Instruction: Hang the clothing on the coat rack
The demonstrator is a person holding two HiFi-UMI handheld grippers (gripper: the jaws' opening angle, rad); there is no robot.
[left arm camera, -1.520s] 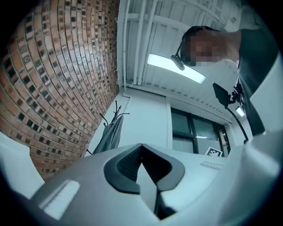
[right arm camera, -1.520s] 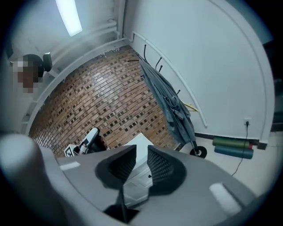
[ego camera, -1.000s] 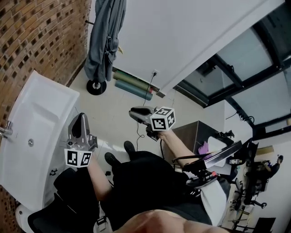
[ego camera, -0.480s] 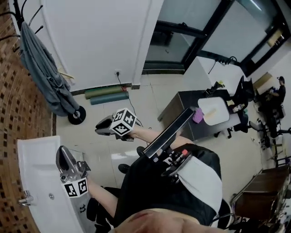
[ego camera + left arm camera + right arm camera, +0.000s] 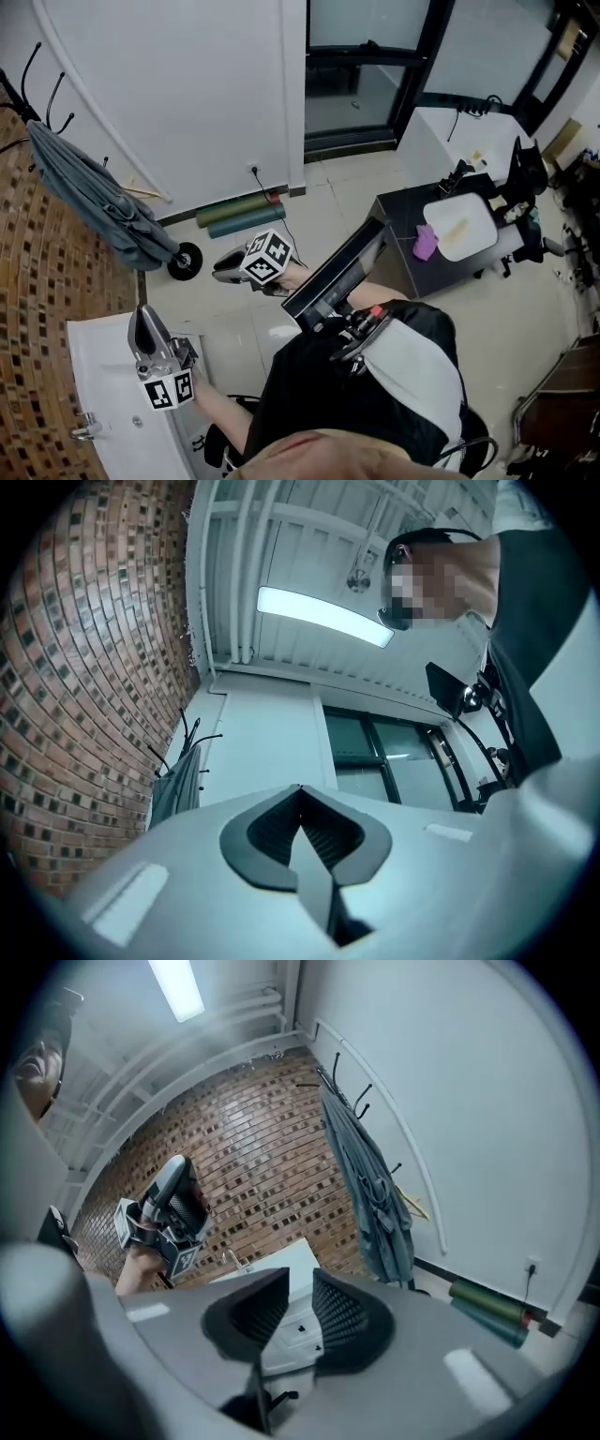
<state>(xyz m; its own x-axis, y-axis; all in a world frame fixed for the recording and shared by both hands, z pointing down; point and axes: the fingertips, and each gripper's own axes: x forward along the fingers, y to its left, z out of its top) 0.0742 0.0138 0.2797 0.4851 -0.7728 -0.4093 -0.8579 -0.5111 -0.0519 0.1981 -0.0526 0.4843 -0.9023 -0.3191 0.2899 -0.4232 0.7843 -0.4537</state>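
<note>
A grey garment (image 5: 94, 206) hangs on the black coat rack (image 5: 37, 80) by the brick wall; the rack's round base (image 5: 185, 261) stands on the floor. The garment (image 5: 370, 1194) also shows in the right gripper view, and as a thin strip (image 5: 183, 780) in the left gripper view. My left gripper (image 5: 142, 317) is over the white sink, jaws shut and empty, its tips (image 5: 300, 794) meeting. The right gripper (image 5: 223, 274) is held in front of the person, well away from the rack. Its jaws (image 5: 300, 1288) stand slightly apart with nothing between them.
A white sink (image 5: 103, 375) sits against the brick wall (image 5: 47, 309) under my left gripper. Two green rolls (image 5: 239, 217) lie along the white wall's foot. A dark desk (image 5: 412, 267) with a pink item (image 5: 425, 246) stands to the right, before glass doors (image 5: 366, 84).
The head view has swung round, so the rack and garment moved from top centre to the upper left. Both grippers keep their pose near the body, empty.
</note>
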